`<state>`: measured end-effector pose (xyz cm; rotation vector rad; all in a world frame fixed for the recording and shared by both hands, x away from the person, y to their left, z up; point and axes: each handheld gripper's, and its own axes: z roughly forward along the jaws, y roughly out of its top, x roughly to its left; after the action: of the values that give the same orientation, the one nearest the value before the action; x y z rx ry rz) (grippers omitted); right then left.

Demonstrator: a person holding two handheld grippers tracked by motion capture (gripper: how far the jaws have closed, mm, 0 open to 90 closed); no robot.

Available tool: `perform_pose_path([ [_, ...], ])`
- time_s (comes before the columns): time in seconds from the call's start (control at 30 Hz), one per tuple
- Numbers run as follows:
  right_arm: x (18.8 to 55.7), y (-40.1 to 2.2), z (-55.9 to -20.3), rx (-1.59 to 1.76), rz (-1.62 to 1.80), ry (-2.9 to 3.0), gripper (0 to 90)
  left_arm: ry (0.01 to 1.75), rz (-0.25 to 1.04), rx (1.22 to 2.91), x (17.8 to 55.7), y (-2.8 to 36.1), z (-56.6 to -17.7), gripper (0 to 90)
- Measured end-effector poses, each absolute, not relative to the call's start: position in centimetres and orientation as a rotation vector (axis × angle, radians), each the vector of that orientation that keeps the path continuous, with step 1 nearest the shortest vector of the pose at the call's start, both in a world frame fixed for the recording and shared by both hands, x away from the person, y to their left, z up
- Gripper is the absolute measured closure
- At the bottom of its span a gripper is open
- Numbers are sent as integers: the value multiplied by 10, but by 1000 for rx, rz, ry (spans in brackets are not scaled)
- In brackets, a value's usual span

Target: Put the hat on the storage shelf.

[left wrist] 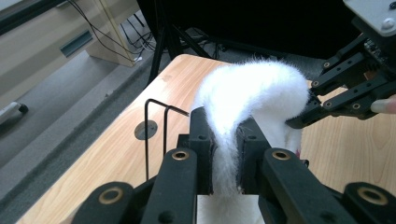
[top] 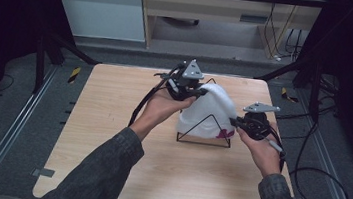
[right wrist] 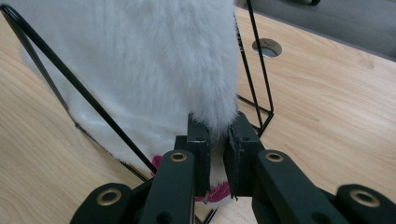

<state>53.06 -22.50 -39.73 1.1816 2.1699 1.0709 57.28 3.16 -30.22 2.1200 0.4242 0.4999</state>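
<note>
Straddling wire rack (top: 204, 133), white fluffy cloth (top: 211, 111); pinched by left hand-held gripper (top: 188, 92) atop, right hand-held gripper (top: 236, 122) at lower edge.

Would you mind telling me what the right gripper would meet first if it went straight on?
Shut on the white furry cloth, the right gripper would probably push it onto the black wire rack.

This looks like a lab or recording room. A bare wooden bench (top: 110, 137) stands on grey carpet (top: 7, 110) between floor rails (top: 10, 126), with loose cables (top: 320, 191), dark frame struts (top: 65, 46) and plain cabinets (top: 99, 5) behind.
</note>
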Motion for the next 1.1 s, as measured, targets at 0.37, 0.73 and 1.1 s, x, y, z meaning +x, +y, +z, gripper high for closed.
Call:
perform_pose_path([
  [0.37,532,-223,-402,1192,1057,2187,810,435,489,2129,574,33,-310,798],
  [0.73,533,-221,-404,1196,1045,2202,803,438,486,2140,572,33,-317,798],
  [1.1,535,-220,-406,1209,1038,2205,793,440,484,2144,571,31,-319,798],
])
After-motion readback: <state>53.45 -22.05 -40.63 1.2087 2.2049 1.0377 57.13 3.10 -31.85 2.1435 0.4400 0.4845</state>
